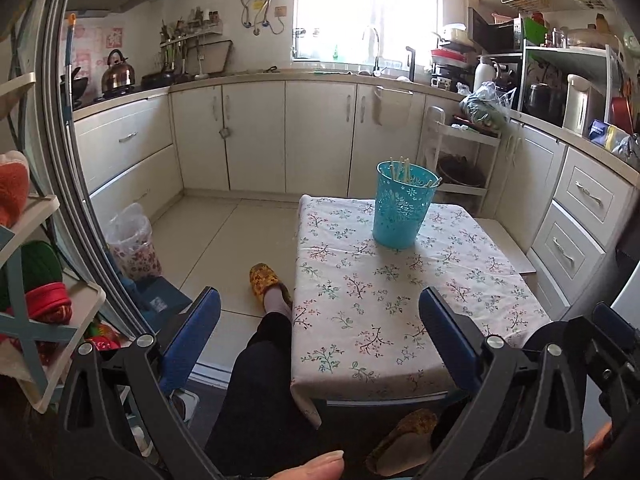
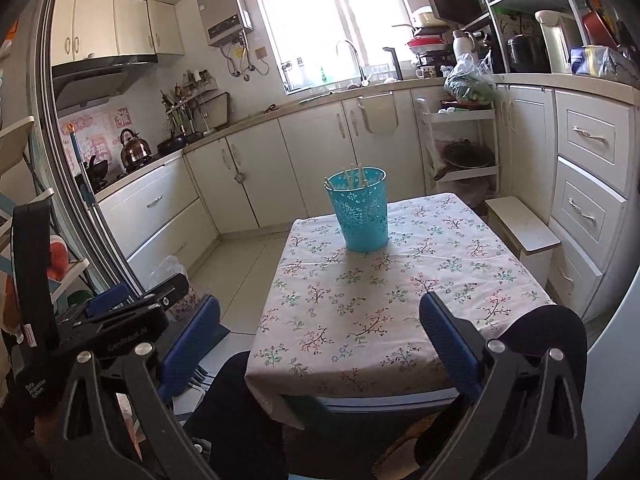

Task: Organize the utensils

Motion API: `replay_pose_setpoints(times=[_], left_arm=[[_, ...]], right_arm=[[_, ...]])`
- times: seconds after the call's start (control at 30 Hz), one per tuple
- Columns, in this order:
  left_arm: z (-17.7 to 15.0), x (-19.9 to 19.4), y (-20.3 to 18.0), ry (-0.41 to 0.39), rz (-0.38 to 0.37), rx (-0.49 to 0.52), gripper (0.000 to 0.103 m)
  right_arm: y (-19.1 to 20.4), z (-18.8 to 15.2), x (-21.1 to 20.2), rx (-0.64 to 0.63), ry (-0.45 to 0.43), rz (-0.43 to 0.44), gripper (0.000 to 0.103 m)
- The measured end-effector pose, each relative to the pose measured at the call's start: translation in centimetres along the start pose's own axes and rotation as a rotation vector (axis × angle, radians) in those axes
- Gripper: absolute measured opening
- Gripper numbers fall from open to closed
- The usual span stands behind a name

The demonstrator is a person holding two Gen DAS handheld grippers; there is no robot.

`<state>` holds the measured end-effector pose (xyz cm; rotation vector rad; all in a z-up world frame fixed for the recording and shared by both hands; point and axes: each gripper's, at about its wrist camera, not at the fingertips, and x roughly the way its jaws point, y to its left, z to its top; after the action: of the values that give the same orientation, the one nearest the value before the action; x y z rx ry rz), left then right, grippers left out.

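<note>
Upright perforated turquoise holder point(image 2: 361, 210), pale chopsticks point(image 2: 354, 174) inside, floral tablecloth point(image 2: 384, 308)

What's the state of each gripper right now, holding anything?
Left gripper: open, holding nothing, hanging short of the floral-cloth table.
Right gripper: open, holding nothing; the chopsticks stand in the blue holder.

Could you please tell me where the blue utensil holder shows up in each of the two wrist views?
Left wrist: the blue holder stands right of centre, at the far end of the table.
Right wrist: the holder stands just right of centre, again at the far end.
Shared landmark: the kettle.
</note>
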<state>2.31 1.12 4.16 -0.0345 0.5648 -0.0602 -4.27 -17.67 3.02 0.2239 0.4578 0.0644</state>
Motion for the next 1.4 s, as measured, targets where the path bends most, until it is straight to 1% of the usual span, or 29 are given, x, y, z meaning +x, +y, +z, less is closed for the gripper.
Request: replay_pose_setpoints(times=[0.5,1.4], left_arm=[[-0.22,-0.03,-0.68,0.008,0.005,0.018,0.095],[-0.70,-0.07,-0.30,0.017,0.021,0.022,0.095]], right_arm=[[0.19,-0.45,-0.01,-0.004,0.009,0.002,0.096],[0.27,-0.66,-0.11,-0.003,0.021,0.003,0.096]])
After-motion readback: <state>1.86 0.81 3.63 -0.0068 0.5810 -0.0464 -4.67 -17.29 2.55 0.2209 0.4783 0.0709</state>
